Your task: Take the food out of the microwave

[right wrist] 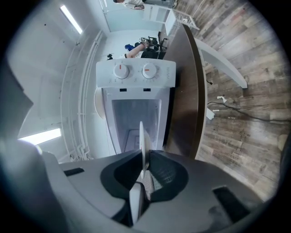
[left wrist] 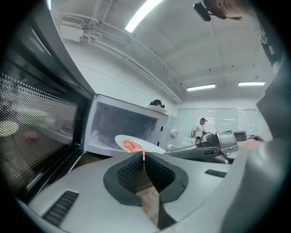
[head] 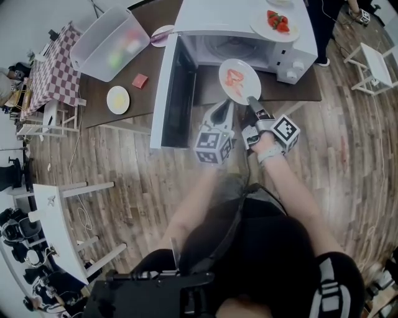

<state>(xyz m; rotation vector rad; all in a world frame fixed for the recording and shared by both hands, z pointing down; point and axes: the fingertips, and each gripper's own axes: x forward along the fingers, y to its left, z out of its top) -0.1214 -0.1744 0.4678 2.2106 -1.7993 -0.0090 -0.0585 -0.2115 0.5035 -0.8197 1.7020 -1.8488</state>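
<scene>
Microwave casing [head: 217,15]: white, smooth, a soft sheen coming off that top panel.
Microwave door [left wrist: 36,118]: dark glossy frame, and there's the window, a fine perforated metal mesh.
Plate [head: 239,81]: white, glazed, smooth; looks ceramic.
Food [head: 234,79]: pink-orange with a moist shine.
Table [head: 146,102]: dark brown, smooth, matt.
Floor [head: 124,161]: wood-look planks, grain showing, low sheen.
Bin [head: 106,37]: translucent plastic with smooth walls.
Cloth [head: 53,65]: checked woven fabric, matt.
Left gripper [left wrist: 143,157]: grey matt plastic shell; black, grid-textured pads.
Right gripper [right wrist: 143,166]: same grey matt shell and black pads that look rubbery.
Marker cubes [head: 214,146]: flat, matt black-and-white print.
</scene>
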